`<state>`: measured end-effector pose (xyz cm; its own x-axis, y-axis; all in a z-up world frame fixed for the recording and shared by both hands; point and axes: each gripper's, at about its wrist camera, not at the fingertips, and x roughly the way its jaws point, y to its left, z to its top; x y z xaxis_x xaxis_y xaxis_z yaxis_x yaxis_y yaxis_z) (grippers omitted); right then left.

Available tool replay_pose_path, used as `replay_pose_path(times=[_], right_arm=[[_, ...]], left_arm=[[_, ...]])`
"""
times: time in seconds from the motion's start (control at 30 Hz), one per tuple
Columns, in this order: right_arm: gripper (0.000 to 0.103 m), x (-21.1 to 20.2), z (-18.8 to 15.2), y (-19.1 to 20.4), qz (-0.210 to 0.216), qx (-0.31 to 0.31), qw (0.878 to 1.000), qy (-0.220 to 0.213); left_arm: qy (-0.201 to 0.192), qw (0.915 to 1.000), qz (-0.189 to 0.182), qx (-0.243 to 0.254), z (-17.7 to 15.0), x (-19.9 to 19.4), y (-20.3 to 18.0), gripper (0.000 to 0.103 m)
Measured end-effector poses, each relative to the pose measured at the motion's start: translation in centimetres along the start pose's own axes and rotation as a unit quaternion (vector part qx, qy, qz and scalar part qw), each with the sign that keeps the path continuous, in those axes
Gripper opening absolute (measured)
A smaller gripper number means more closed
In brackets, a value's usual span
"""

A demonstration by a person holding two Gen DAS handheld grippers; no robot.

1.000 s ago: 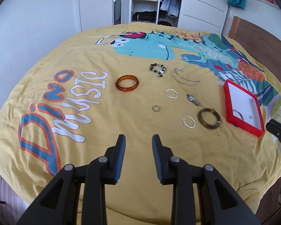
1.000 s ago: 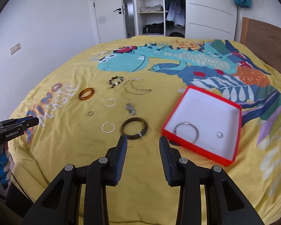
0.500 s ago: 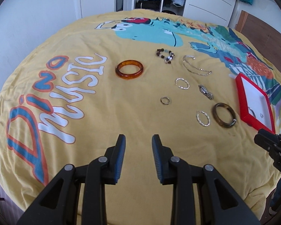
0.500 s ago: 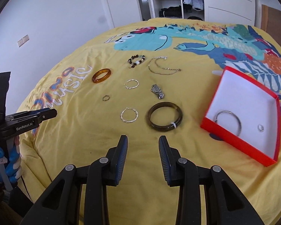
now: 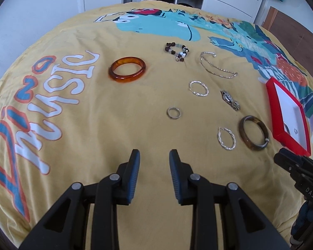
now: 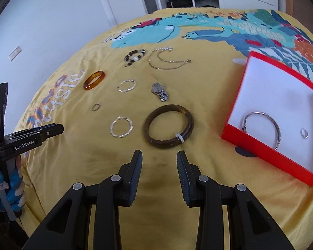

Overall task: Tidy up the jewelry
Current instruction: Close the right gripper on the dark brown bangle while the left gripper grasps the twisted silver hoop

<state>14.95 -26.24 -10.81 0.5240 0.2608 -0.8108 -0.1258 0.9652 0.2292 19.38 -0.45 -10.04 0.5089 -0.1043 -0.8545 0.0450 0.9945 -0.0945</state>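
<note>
In the left wrist view, the left gripper (image 5: 154,156) was held above the yellow bedspread (image 5: 83,137), its jaws parted and nothing between them. Just ahead of it a small ring (image 5: 173,113) was laid. An amber bangle (image 5: 127,69) was seen farther off to the left, a beaded bracelet (image 5: 177,51) and a thin chain (image 5: 217,68) beyond. A twisted silver hoop (image 5: 198,88), a metal pendant (image 5: 230,100), a second twisted hoop (image 5: 226,138) and a dark brown bangle (image 5: 254,133) were spread toward the red box (image 5: 275,112) at the right edge.

In the right wrist view, the right gripper (image 6: 159,161) was likewise held with jaws apart and empty, pointed at the dark brown bangle (image 6: 169,126) lying just ahead. The red box (image 6: 267,152) was placed to the right, with a silver bangle (image 6: 261,129) and a tiny ring (image 6: 304,133) inside on the white lining. The left gripper (image 6: 52,129) was visible at the left edge.
</note>
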Motion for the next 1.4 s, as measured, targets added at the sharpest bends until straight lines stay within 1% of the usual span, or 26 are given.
replay_pose_path(times=[0.27,0.57,0.73,1.2,1.33,1.4], right_arm=[[0.034,1.5,0.9,-1.0,-0.005,0.024,1.0,-0.005],[0.034,2.8,1.6,-1.6,-0.011,0.045,0.999,-0.008],[0.034,3.5,1.7,-1.8,-0.012,0.049,0.999,-0.004],[0.034,5.3,2.0,-2.4,-0.011,0.059,0.998,-0.002],[0.034,5.8,2.2,-2.7,-0.01,0.058,0.998,-0.002],[0.034,6.1,2.3,-2.8,-0.008,0.058,0.998,-0.004]], left_arm=[[0.009,1.0,-0.002,0.003,0.3,1.7,-0.8,0.028],[0.01,0.9999,-0.003,-0.006,1.0,2.9,-0.6,0.028],[0.013,0.9998,-0.015,-0.002,1.1,3.3,-1.3,0.028],[0.022,0.9967,-0.075,0.022,1.9,4.8,-6.2,0.028],[0.028,0.9956,-0.085,0.029,1.9,5.5,-7.1,0.028],[0.031,0.9954,-0.084,0.034,1.8,5.9,-7.5,0.028]])
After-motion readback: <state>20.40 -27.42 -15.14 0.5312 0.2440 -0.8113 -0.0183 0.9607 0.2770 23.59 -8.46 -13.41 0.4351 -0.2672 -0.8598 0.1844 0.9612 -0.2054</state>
